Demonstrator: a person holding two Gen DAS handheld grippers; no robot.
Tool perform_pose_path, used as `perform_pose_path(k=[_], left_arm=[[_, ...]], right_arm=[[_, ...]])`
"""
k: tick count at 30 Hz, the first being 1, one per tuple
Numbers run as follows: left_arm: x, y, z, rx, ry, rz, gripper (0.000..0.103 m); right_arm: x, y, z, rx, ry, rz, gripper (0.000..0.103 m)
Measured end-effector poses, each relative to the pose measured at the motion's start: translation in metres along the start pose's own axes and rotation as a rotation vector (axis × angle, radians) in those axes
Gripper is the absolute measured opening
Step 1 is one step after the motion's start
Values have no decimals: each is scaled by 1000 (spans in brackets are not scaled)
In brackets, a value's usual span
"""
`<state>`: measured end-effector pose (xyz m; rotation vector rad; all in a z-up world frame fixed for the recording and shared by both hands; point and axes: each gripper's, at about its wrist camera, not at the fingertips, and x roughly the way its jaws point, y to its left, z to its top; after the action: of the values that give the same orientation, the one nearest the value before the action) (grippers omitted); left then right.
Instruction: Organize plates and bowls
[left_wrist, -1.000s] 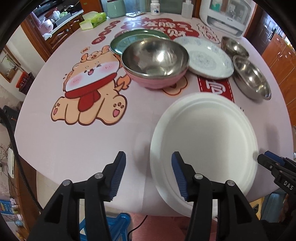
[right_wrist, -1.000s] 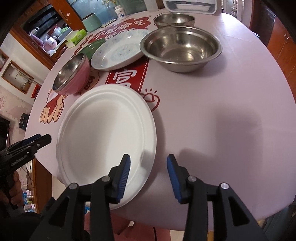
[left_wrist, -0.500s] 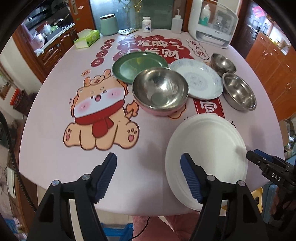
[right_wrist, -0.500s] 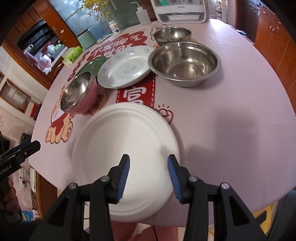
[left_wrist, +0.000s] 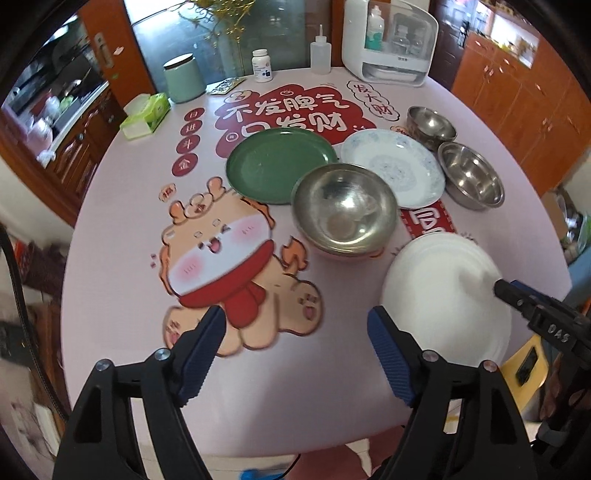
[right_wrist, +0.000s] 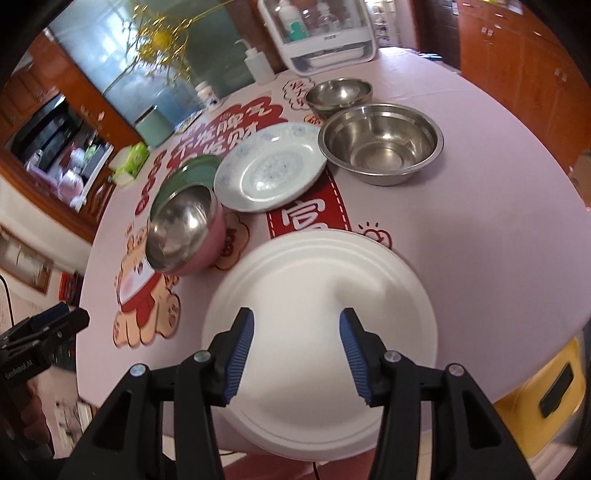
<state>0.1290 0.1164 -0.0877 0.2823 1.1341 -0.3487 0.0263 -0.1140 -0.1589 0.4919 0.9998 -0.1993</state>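
Observation:
A white paper plate lies at the table's near edge, partly overhanging it. Behind it stand a pink steel-lined bowl, a green plate, a patterned white plate, a wide steel bowl and a smaller steel bowl. My left gripper hovers over the cartoon print left of the paper plate; its jaws are opening and hold nothing. Above the paper plate, my right gripper hangs with jaws opening, clear of the plate.
Along the round table's far edge stand a tissue box, a green canister, two bottles and a white appliance. A yellow stool sits below the near right edge. Wooden cabinets line both sides.
Both grippers have risen and drawn back, so more of the table shows. Both pairs of jaws stand wider. The right gripper has moved from the plate's right rim to over its middle.

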Motion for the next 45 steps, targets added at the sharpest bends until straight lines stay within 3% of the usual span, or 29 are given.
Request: perform_pose_path(k=[9, 17, 23, 31, 45], left_arm=[[5, 37, 30, 82, -35, -12, 79], [-1, 58, 64, 75, -84, -58, 80], [-3, 65, 94, 76, -114, -52, 80], [14, 57, 129, 74, -104, -85, 80], [85, 20, 202, 109, -40, -105, 80]], right_arm=[[-3, 21, -5, 133, -59, -18, 49], [-10, 27, 6, 161, -85, -21, 49], [-6, 24, 23, 173, -94, -8, 49], [13, 11, 50, 223, -82, 46, 49], [62, -12, 88, 276, -36, 119, 49]])
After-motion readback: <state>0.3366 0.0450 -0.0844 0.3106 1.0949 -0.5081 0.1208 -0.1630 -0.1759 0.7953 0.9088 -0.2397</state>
